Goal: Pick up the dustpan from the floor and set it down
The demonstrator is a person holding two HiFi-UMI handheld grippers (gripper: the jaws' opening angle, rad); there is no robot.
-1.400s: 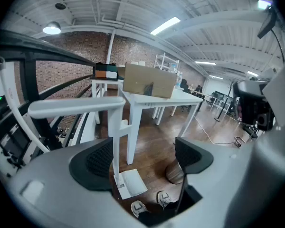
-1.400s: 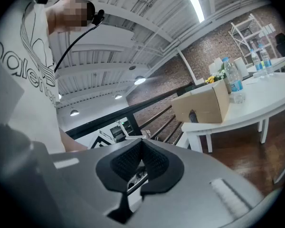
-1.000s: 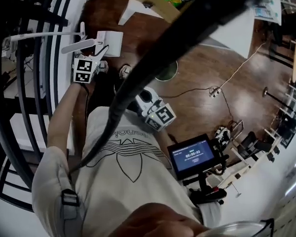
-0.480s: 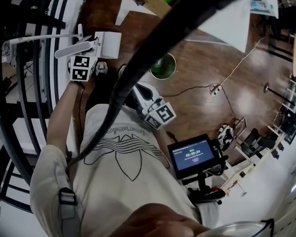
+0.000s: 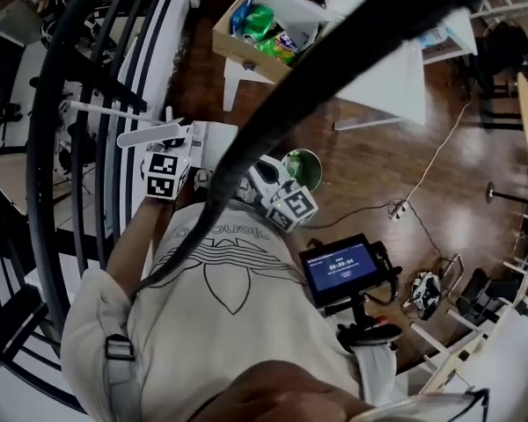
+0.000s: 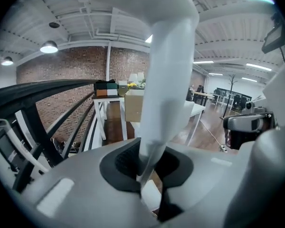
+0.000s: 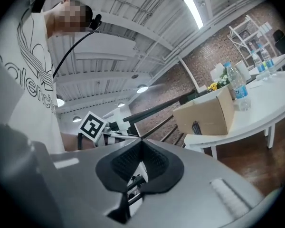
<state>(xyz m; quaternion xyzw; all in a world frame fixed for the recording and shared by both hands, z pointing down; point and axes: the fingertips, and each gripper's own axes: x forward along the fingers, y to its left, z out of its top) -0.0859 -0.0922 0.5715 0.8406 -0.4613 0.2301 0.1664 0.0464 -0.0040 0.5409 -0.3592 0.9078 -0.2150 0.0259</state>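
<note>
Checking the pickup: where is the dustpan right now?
In the head view's left half, the dustpan is clamped by its handle in the left tool, right beside the black railing.

Black railing point(image 5: 37, 148) curves down my left side. Open cardboard box point(image 5: 246, 51) with bright snack packets point(image 5: 264, 20) sits on the white surface point(image 5: 396, 73). Green bin point(image 5: 304, 167) stands on the wood floor point(image 5: 378, 165). A lit screen point(image 5: 339, 266) on a stand is right of me. A white cable point(image 5: 440, 148) runs to a power strip point(image 5: 396, 207).
</note>
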